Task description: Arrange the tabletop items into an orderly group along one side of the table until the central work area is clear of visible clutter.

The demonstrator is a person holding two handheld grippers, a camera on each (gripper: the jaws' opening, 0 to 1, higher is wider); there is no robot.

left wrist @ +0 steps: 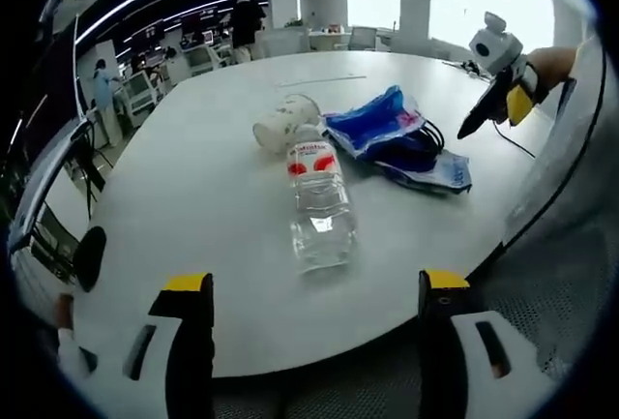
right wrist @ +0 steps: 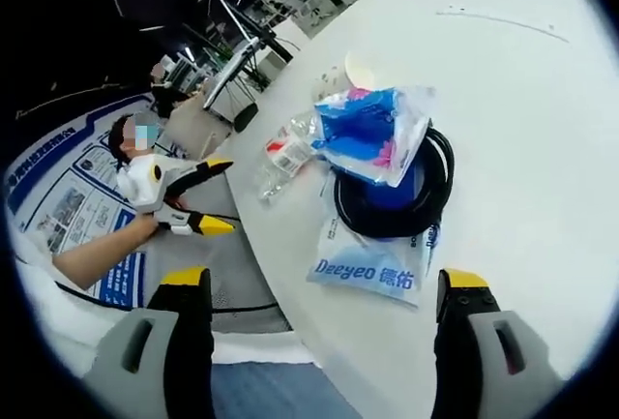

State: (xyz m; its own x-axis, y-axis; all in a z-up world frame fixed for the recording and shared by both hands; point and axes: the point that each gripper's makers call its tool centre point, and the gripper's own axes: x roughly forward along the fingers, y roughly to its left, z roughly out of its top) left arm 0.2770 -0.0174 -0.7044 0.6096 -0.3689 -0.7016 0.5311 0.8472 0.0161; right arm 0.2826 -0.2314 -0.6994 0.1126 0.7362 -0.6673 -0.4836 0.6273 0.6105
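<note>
Clutter is gathered near the middle of the white counter (left wrist: 193, 177): a clear plastic bottle (left wrist: 319, 201) lies on its side with its cap end against a tipped paper cup (left wrist: 283, 121), and just beside them a blue plastic bag (left wrist: 379, 121) rests on a coiled black cable (right wrist: 392, 196), which in turn sits on a flat printed packet (right wrist: 372, 264). Nothing is yet lined up along an edge, so the sorting is judged to be barely begun.

The left gripper (left wrist: 314, 337) is held low at the counter's near edge, its fingers spread wide and empty, aimed at the bottle; this pose is read as an approach toward the nearest item. The right gripper (right wrist: 319, 342) is held over the opposite edge, its fingers likewise parted and gripping nothing, pointed at the packet and cable. In the left gripper view the right gripper is seen raised beside the counter's far right edge, well apart from the pile.

The counter is large, rounded and glossy, bare apart from this cluster and a thin line of something far across it. An open-plan office is seen beyond, with desks, chairs, ceiling light strips, bright windows, and people standing in the distance.
</note>
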